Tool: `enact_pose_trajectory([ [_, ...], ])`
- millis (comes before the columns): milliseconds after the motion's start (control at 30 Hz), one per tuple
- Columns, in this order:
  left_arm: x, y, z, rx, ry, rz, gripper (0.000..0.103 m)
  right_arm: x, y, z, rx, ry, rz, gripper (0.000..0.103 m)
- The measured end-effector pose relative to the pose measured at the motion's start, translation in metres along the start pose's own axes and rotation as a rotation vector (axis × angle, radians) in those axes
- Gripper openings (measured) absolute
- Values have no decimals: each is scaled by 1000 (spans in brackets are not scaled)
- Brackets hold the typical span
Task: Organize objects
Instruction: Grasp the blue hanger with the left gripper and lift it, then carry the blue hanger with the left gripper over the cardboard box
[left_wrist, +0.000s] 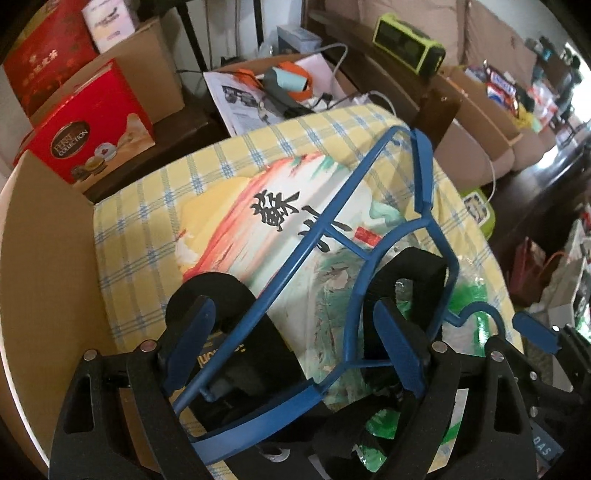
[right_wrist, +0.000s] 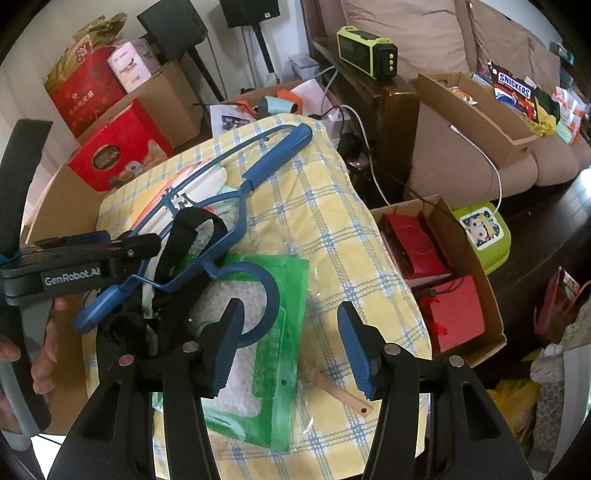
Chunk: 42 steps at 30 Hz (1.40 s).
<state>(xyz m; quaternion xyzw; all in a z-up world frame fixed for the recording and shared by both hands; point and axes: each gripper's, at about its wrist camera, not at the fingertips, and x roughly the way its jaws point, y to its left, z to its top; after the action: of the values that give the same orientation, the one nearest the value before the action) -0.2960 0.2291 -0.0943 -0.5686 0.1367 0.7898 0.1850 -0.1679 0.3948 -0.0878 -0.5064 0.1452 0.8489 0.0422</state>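
I read "SNICKERS" on a candy bag (right_wrist: 514, 89) at the upper right of my right view, "GenRobot.AI" on the body of the left gripper (right_wrist: 142, 245) at the left edge there, and "COLLECTION" on a red gift box (left_wrist: 88, 133) at the upper left of my left view. Big black Chinese characters (left_wrist: 275, 218) sit on a printed package (left_wrist: 236, 236) mid-frame; I cannot read them. The blue hanger (right_wrist: 229, 206) lies across a yellow checked cloth (right_wrist: 332, 221) in the middle of both views, its hook over a green plastic packet (right_wrist: 280, 343) at lower centre. In my left view the hanger's rods cross between my wide-spread fingers (left_wrist: 399, 347), and I cannot tell whether the pads touch it. The right gripper (right_wrist: 291, 347) stands about half open, its left finger (right_wrist: 225, 347) beside the hook, nothing clamped. A black strap (right_wrist: 192, 229) tangles under the hanger. A green radio (right_wrist: 365, 51) sits upper centre, and a cardboard box of red packets (right_wrist: 443, 280) at right.
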Motion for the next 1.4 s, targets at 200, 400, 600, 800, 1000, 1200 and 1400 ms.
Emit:
enact_pose_trajectory([
  [200,12,1,0,-22,33,-9,73,5,3,-1,-10,16,11,41],
  [400,8,-7,-3,14,15,-5,66,7,10,2,-26,21,17,21],
  [600,-1,-11,-5,34,-7,-4,60,-2,8,3,-25,-30,-1,18],
  [800,-32,-17,-7,33,-79,-21,57,-30,11,9,-50,-102,-33,17],
  [1000,-69,-13,-13,22,-157,-14,56,-61,20,13,-81,-149,-19,16],
  [1200,-113,-6,-31,4,-237,38,55,-91,37,13,-113,-184,17,15],
  [1400,-157,14,-60,-25,-318,62,54,-114,67,10,-171,-217,72,15],
])
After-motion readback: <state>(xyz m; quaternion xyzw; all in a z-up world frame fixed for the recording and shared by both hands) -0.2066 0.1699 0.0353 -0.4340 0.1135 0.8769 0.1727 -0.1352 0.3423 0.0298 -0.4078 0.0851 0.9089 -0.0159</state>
